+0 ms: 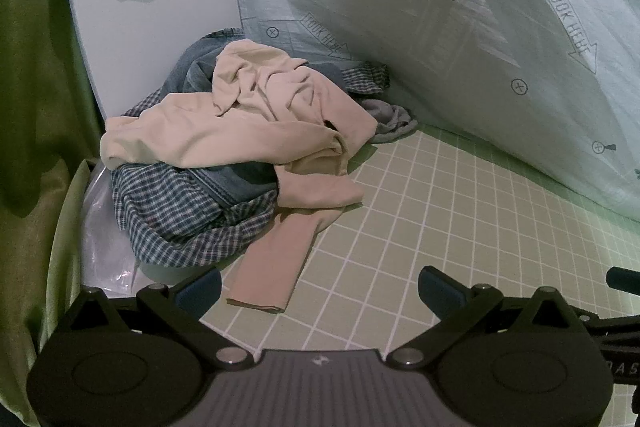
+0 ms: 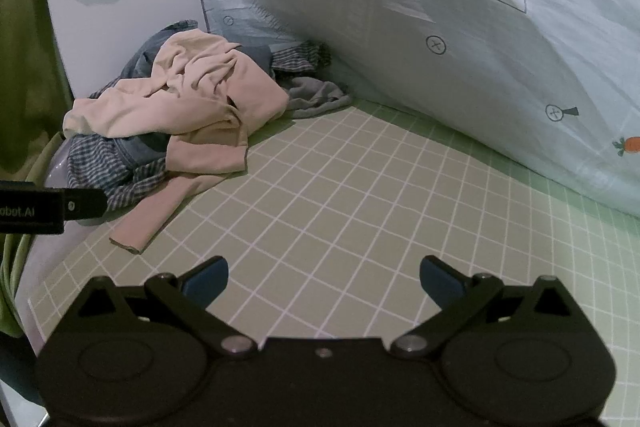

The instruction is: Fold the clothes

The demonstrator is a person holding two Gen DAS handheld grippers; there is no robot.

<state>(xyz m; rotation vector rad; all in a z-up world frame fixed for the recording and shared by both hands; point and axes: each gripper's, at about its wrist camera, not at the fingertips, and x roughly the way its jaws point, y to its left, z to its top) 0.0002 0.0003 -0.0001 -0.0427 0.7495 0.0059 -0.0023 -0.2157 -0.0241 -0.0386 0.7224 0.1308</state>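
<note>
Hovering over the green gridded mat [image 2: 340,195], left gripper [image 1: 320,291] and right gripper [image 2: 324,279] both spread wide with nothing held, clothes pile [image 1: 224,151] far left, beige garment [image 1: 256,123] on top, checked shirt [image 1: 180,211] beneath, carrot-print bedding [image 2: 460,27] far right.

Denim garment [image 1: 240,183] mostly buried under beige top [image 1: 240,131]; checked shirt [image 1: 180,215] partly.

A home bedroom: carrot-print bedding [image 2: 460,27] slumps beside a clothes heap [image 1: 240,147] on gridded sheet [image 2: 340,207].
</note>
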